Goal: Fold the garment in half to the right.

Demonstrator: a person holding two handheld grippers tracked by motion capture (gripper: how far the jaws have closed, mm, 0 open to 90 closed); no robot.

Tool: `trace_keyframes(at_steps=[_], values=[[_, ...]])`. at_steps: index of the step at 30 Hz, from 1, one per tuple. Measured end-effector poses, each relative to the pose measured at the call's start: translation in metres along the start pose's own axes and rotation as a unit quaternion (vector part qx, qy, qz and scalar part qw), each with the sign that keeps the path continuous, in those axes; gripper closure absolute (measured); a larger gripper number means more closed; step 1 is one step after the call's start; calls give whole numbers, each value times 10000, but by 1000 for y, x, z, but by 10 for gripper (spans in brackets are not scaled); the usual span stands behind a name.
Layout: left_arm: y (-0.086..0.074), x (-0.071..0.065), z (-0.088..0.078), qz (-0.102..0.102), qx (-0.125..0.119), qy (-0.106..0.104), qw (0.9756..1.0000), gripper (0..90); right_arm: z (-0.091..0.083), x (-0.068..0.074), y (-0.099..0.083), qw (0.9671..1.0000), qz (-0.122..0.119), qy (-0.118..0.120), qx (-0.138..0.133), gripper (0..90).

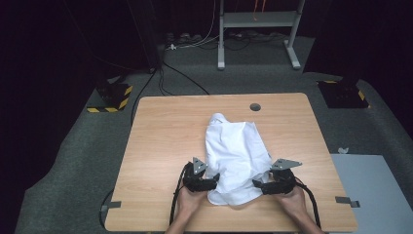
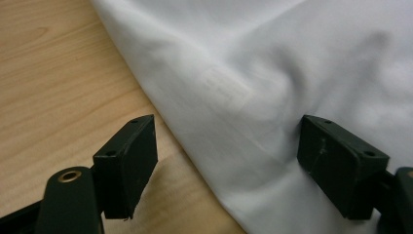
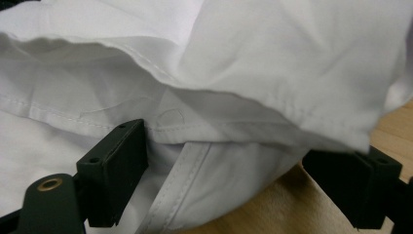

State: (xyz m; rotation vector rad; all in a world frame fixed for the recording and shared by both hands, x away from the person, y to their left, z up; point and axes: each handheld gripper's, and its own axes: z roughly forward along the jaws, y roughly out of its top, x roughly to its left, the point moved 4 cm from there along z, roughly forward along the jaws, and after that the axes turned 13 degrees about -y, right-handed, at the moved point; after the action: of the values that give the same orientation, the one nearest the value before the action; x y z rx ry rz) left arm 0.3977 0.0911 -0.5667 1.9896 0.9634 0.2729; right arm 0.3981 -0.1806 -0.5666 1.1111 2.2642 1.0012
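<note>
Wood table (image 1: 160,141), white shirt (image 1: 236,156) still a crumpled heap, both my claws, left (image 1: 210,181) & right (image 1: 259,185), wide open at its near edge, nothing grabbed yet, folding all left tbh.

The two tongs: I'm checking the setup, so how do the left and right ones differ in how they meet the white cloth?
The left tongs straddle a smooth side edge of the white cloth, one jaw over bare table. The right tongs face stitched, layered hems, cloth drooping over one jaw. Both stand open, at the cloth's near end.
</note>
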Motion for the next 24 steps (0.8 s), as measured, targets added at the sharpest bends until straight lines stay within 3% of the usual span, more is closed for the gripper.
trace_keyframes(at_steps=[3, 5, 7, 10, 12, 15, 19, 24], values=[[5, 6, 4, 19, 1, 101, 9999, 231, 5, 1, 2, 10000, 51, -70, -10, 169], [10, 15, 3, -126, -23, 185, 9997, 229, 9, 2, 6, 9998, 156, -99, -63, 168], [11, 16, 1, -147, -53, 188, 9997, 228, 9, 3, 6, 9998, 176, -85, -75, 168], [8, 8, -12, -137, -224, 94, 9996, 223, 0, 4, 7, 9999, 81, -34, -149, 163], [2, -4, -25, -27, -320, 7, 9995, 217, -20, 1, 10, 9989, 100, 30, -457, 154], [-2, -9, -28, 36, -304, -5, 9995, 217, -31, -2, 15, 9975, 158, 89, -682, 150], [-6, -14, -22, 67, -196, -27, 9998, 211, -48, -3, 31, 9936, 208, 249, -1079, 144], [-6, -14, -13, 87, -101, 14, 9999, 211, -48, -6, 46, 9910, 382, 198, -1265, 143]])
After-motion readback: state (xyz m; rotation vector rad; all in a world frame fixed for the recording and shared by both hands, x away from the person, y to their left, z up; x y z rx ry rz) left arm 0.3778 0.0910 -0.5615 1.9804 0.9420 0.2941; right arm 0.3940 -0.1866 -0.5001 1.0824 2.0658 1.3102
